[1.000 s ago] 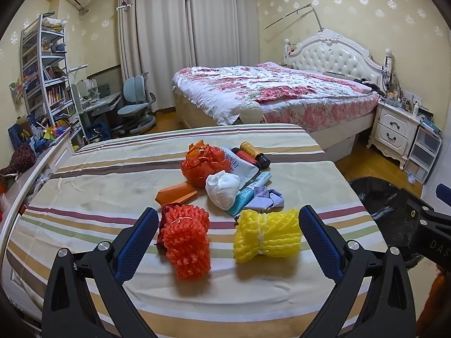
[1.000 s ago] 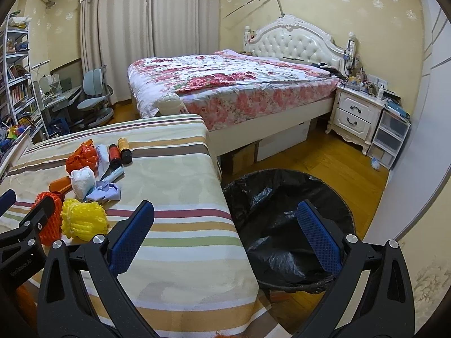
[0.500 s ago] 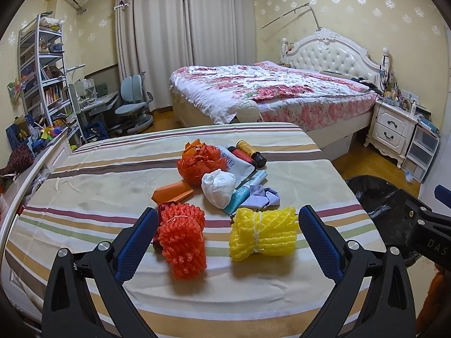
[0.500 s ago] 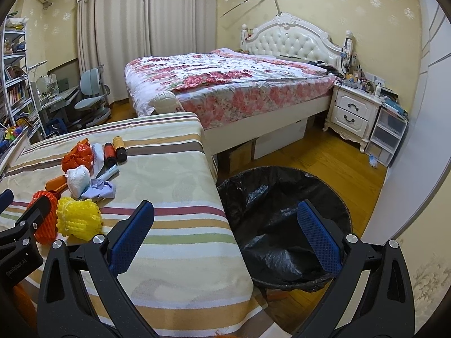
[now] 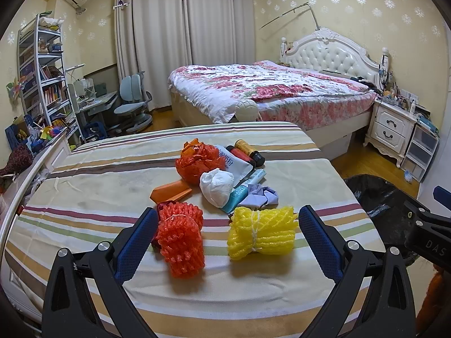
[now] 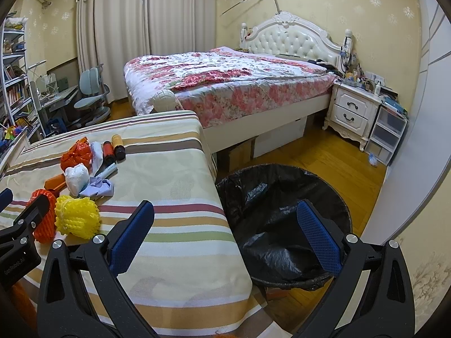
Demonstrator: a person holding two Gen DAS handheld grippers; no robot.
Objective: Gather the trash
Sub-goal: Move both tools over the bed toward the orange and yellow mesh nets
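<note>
Left wrist view: the left gripper hangs wide open and empty over a striped tablecloth, with red net and yellow net between its fingers and more trash behind. The right gripper, equally wide and empty, straddles the table edge and a black-lined bin on the wood floor, near the bed.

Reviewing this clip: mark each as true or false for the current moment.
1. Both grippers are open and hold nothing. True: left gripper, right gripper.
2. The yellow foam net is in the bin. False: it lies on the striped cloth.
3. The bin has a black liner. True.
4. The white wad lies on the floor. False: it sits among the trash on the cloth.
</note>
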